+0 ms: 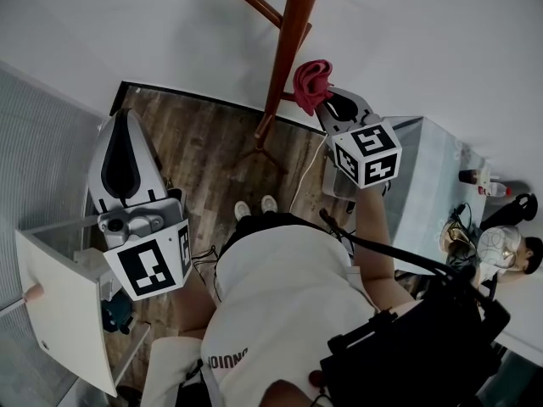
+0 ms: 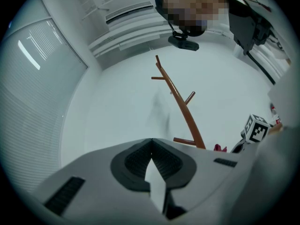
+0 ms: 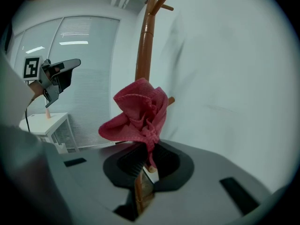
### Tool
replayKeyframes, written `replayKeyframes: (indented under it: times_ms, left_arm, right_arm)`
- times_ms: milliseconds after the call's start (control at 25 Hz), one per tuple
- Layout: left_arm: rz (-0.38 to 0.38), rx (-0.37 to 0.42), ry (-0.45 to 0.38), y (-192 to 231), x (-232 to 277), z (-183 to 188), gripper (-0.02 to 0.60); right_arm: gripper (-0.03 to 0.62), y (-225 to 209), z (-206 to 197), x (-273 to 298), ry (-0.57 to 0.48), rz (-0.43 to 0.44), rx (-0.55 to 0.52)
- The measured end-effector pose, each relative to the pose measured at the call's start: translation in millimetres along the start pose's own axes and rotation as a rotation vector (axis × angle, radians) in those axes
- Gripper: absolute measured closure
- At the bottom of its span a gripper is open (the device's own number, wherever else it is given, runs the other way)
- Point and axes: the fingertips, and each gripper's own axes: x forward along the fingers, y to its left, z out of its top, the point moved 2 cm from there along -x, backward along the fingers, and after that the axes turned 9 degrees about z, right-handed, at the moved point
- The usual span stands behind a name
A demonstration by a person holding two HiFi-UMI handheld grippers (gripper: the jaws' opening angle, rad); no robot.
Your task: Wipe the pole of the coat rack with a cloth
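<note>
Pole of the coat rack (image 1: 288,49) – brown wood, standing on the wood floor (image 1: 204,151) close to the white wall (image 1: 424,41). Red cloth (image 1: 311,85) bunched up and pinched tight between the jaws of the right hand-held gripper (image 1: 329,100), held up just beside the pole, on its right side in the head view. Maybe brushing the wood there – hard to tell. Seen from the right gripper view, cloth (image 3: 138,114) puffed out above the squeezed jaws of the right hand-held gripper (image 3: 147,165), with the pole (image 3: 144,46) rising right behind it. Left hand-held gripper (image 1: 127,142) well apart from the pole, low on the left, over a white counter (image 1: 59,312). Jaw tips of the left hand-held gripper (image 2: 151,146) pressed together with nothing in them, the pole (image 2: 185,111) far off behind.
</note>
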Motion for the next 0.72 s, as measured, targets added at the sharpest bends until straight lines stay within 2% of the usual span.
replayKeyframes:
  times_ms: [720]
  left_arm:
    - [-0.022, -0.003, -0.008, -10.7, 1.9, 2.1, 0.568]
  right_arm:
    - [0.548, -17.4, -3.9, -22.6, -0.011, -0.056, 0.026]
